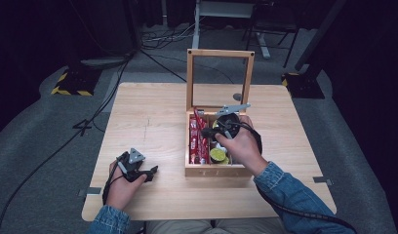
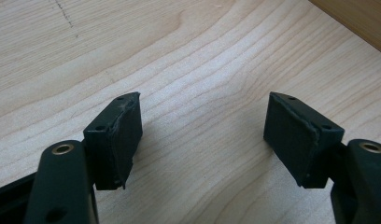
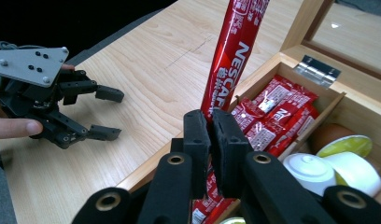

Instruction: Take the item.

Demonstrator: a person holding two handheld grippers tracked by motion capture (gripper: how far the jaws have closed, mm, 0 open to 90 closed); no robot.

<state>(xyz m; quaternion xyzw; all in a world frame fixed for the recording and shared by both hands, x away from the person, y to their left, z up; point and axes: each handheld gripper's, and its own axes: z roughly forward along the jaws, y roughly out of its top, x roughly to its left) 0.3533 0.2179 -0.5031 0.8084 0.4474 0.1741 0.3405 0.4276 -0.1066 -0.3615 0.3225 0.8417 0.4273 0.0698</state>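
High view. A light wooden desk (image 1: 153, 112) carries a wooden tea box (image 1: 217, 170) with its glass-paned lid (image 1: 220, 78) standing upright at the far side. The right gripper (image 1: 207, 131) is held over the box by the right hand (image 1: 243, 146); a red sachet (image 1: 199, 117) rises from its fingers above the left compartment, which is packed with red sachets (image 1: 196, 146). A lime-green capsule (image 1: 218, 155) lies in the compartment beside them, near the front wall. The left gripper (image 1: 150, 173) rests on the desk, well apart from the box on its left, held by the left hand (image 1: 120, 187).

Left gripper view. The fingers (image 2: 118, 140) stand wide apart over bare desk grain (image 2: 202, 70), with nothing between them. A corner of the box wall (image 2: 361, 18) shows at the upper right.

Right gripper view. The fingers (image 3: 226, 154) are closed tight on the lower end of the red Nescafé sachet (image 3: 230, 60), which stands nearly upright, lifted clear above the box's sachet compartment (image 3: 272, 116). White and green-lidded capsules (image 3: 338, 163) sit in the neighbouring compartment, beyond the divider. The lid hinge (image 3: 317, 70) shows on the rear wall. Farther off, the left gripper (image 3: 107, 114) lies on the desk with fingers spread and empty.
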